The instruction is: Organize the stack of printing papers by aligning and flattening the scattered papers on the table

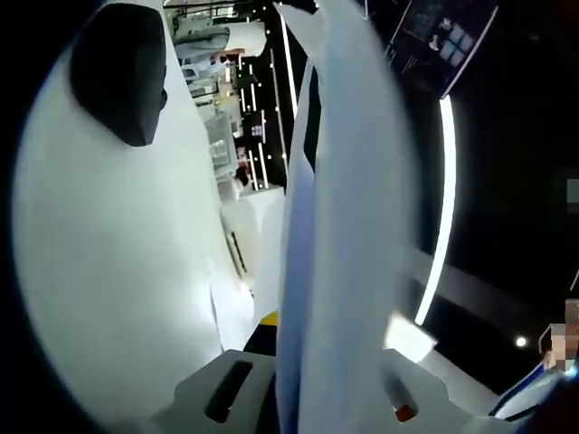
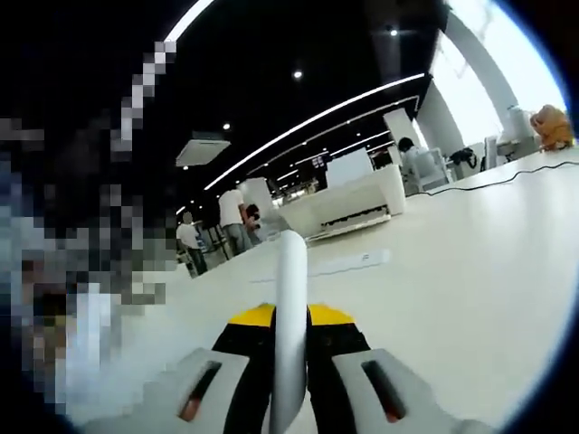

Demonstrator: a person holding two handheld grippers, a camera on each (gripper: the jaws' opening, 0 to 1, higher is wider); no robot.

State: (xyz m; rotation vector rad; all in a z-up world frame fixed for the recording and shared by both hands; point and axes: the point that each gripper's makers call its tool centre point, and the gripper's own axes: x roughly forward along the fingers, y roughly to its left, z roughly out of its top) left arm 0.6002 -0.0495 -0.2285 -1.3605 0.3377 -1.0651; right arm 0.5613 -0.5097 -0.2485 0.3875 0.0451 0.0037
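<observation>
Papers raised edge-on off the table, clamped between the jaws of the left gripper, running up from the jaws toward the top of the left gripper view. Same papers seen edge-on in the right gripper view, pinched between the jaws of the right gripper, top edge curling above. White table spread wide beyond, black cable trailing near its far edge. Dark pad on a white curved surface at upper left. People standing far off under ceiling light strips.
</observation>
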